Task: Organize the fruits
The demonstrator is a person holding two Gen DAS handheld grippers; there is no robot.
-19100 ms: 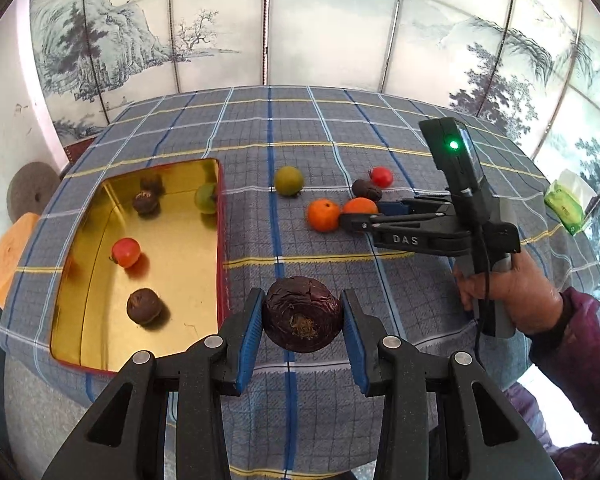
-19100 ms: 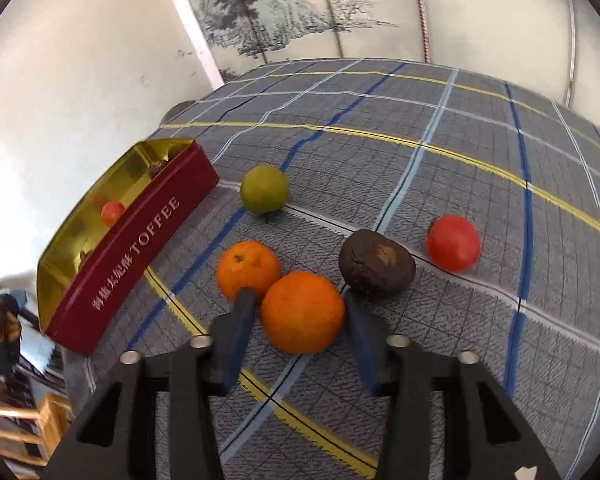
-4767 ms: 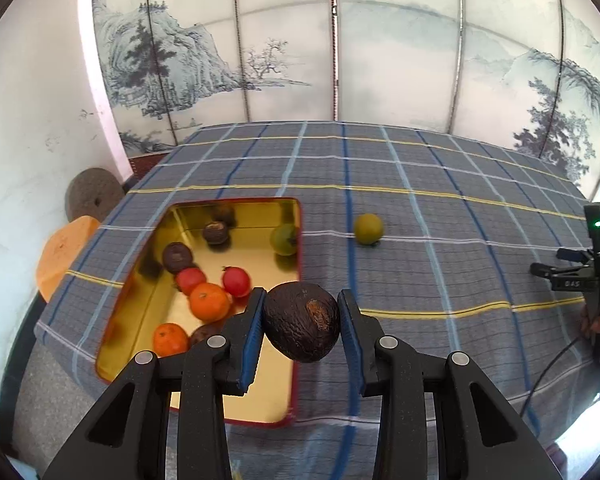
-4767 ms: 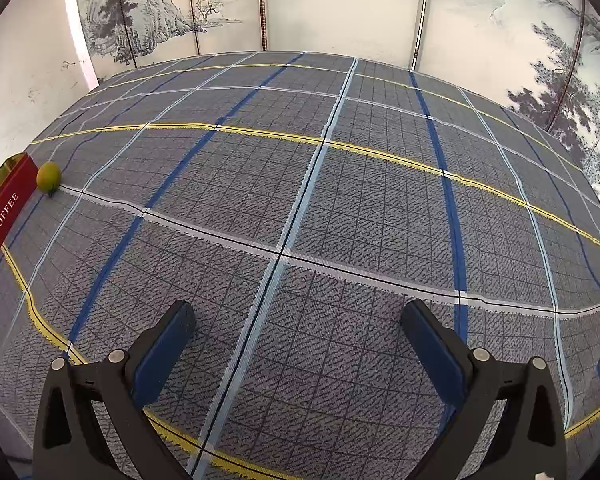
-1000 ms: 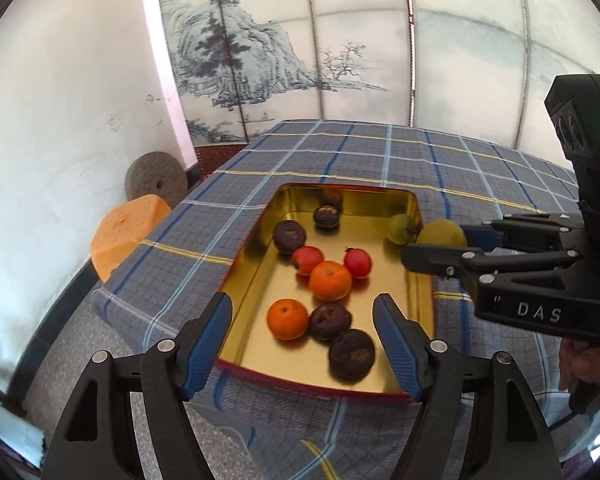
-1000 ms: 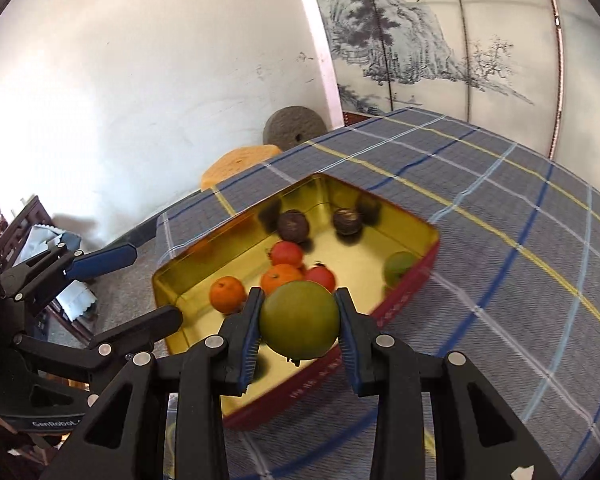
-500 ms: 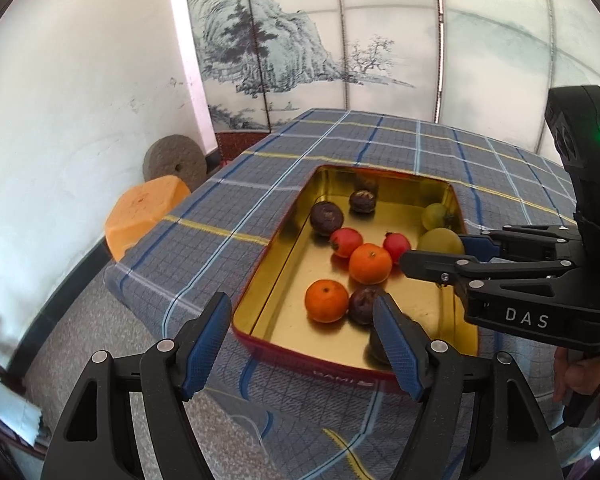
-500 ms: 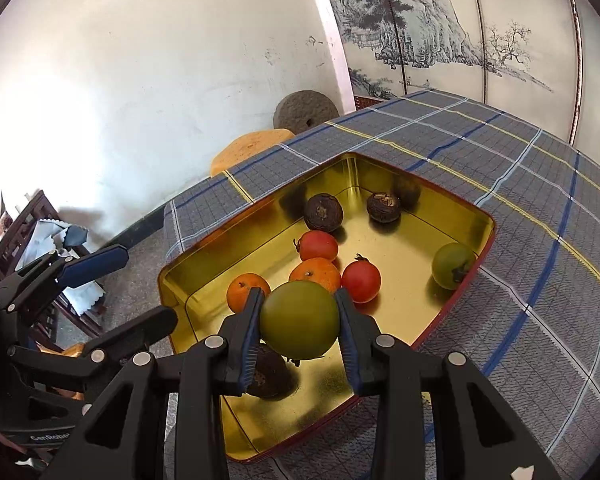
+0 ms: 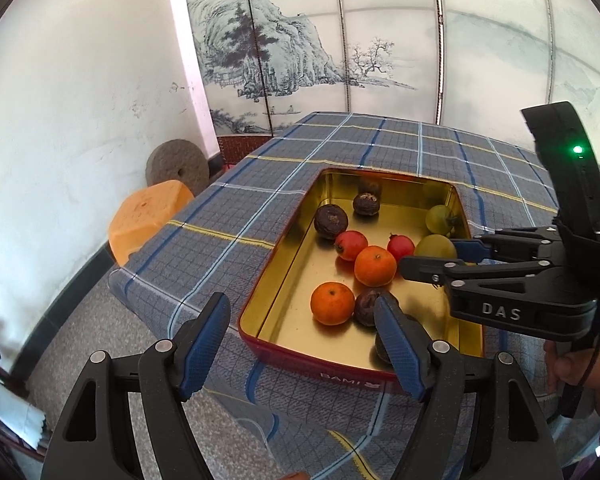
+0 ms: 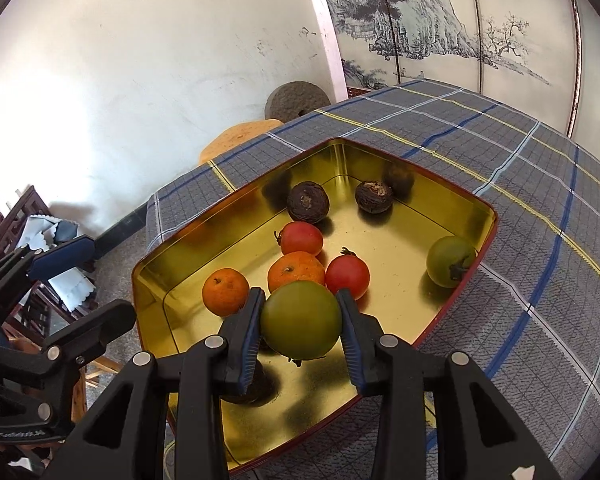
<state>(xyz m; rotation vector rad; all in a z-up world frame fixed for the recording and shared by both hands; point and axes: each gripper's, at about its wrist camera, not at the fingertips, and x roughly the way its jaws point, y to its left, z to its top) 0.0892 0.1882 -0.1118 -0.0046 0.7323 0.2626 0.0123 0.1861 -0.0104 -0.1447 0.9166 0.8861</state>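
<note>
From the left wrist camera, we see our left gripper [image 9: 302,346] with its blue-padded jaws spread wide and nothing between them; they have just been opening a little further. It hangs over the near edge of a gold tin [image 9: 300,216] with a red outer wall, which sits on a table under a grey-blue checked cloth [image 9: 236,216]. Inside the tin lie two oranges [image 9: 332,303], two red tomatoes [image 9: 350,245], a green tomato [image 9: 439,219] by the far right wall, and several dark, wrinkled brown fruits [image 9: 331,221]. From the right, our right gripper [image 9: 434,256] reaches in above the tin, pinching a green fruit [image 9: 434,246]. A hand [image 9: 580,376] grips its handle at the right edge. An orange stool [image 9: 148,220] stands beside the table.

From the right wrist camera, the green fruit [image 10: 301,321] fills the middle of the view: round, smooth, dull olive green, with a small dark stem end underneath. The right gripper [image 10: 301,322] has it pinched, one blue pad on each side, above the near part of the tin [image 10: 380,160]. These jaws have just eased apart slightly, with the fruit between them. Just behind it sit an orange [image 10: 296,270] and a red tomato [image 10: 347,276], with a second orange [image 10: 225,291] to the left. The left gripper [image 10: 80,276] shows at the left edge, spread.
</note>
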